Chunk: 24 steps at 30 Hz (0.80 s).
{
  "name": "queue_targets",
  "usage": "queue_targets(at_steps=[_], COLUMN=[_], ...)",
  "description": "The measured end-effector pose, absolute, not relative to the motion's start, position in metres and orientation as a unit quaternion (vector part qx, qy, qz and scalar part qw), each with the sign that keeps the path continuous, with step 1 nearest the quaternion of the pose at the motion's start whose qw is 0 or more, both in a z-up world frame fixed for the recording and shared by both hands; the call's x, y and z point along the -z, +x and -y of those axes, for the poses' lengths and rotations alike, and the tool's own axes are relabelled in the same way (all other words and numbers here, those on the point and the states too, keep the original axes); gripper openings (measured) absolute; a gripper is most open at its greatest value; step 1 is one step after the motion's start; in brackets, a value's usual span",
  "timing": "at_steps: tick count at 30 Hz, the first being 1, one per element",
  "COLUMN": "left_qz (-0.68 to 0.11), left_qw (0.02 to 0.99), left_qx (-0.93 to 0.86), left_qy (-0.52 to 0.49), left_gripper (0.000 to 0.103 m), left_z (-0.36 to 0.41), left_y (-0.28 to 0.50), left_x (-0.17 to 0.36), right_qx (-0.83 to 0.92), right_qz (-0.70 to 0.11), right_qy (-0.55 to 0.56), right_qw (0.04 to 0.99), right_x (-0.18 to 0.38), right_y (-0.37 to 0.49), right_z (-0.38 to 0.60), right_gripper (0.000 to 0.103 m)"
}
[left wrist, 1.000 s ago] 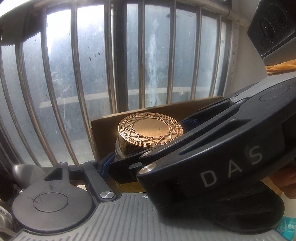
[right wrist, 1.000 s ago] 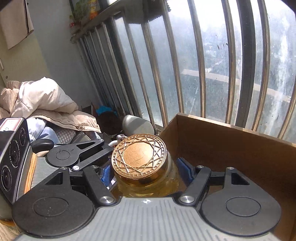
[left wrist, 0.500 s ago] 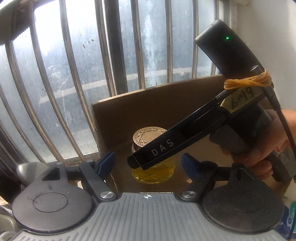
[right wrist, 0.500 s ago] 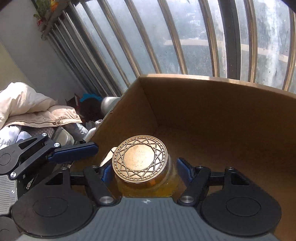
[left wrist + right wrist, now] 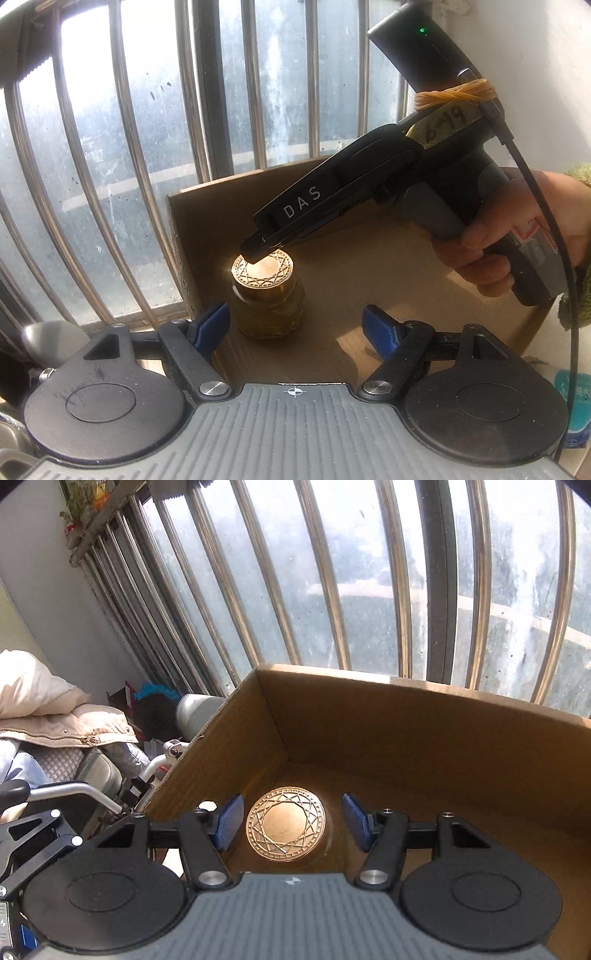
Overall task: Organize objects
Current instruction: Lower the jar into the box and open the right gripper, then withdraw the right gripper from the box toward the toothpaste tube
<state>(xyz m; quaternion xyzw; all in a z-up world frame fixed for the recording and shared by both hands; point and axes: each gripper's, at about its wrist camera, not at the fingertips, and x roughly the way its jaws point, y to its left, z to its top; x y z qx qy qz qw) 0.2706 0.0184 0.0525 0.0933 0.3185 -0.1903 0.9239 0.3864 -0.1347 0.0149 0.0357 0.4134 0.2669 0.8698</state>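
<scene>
A glass jar point(image 5: 267, 306) of yellow liquid with a patterned gold lid point(image 5: 286, 823) stands upright on the floor of a cardboard box point(image 5: 369, 266), near its left wall. My right gripper point(image 5: 255, 254) hovers just above the lid, held by a hand point(image 5: 517, 236). In the right wrist view the right gripper point(image 5: 292, 821) has gaps between its blue pads point(image 5: 229, 821) and the lid. Its jaws are closing, with the jar below them and untouched. My left gripper point(image 5: 295, 328) is open at the box's near edge with nothing between its fingers.
Metal window bars point(image 5: 207, 110) rise right behind the box's far wall point(image 5: 406, 716). Left of the box are a grey rounded object point(image 5: 195, 712), a metal chair frame point(image 5: 92, 794) and a pile of coats point(image 5: 55, 716). A blue packet point(image 5: 576, 406) lies at the right.
The right gripper brought the jar down into the box and let go of it; the jar now stands on the box floor. The left gripper drew back from the jar and opened wider.
</scene>
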Motion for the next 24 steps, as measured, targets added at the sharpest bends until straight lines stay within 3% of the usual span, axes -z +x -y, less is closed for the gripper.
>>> queue_targets(at_steps=[12,24], left_qz=[-0.298,-0.293], left_qw=[0.925,0.928], left_qx=[0.169,0.161], left_qy=[0.163,0.162], left_gripper=[0.079,0.079], left_z=[-0.005,-0.005], left_y=[0.243,0.224], left_x=[-0.049,-0.055], right_qx=[-0.234,-0.181], right_qz=[-0.382,-0.409], right_qy=[0.100,0.089], right_qw=[0.888,0.890], right_x=[-0.039,-0.014], right_y=[0.265,0.244], right_z=[0.236,0.253], right_gripper=[0.063,0.064])
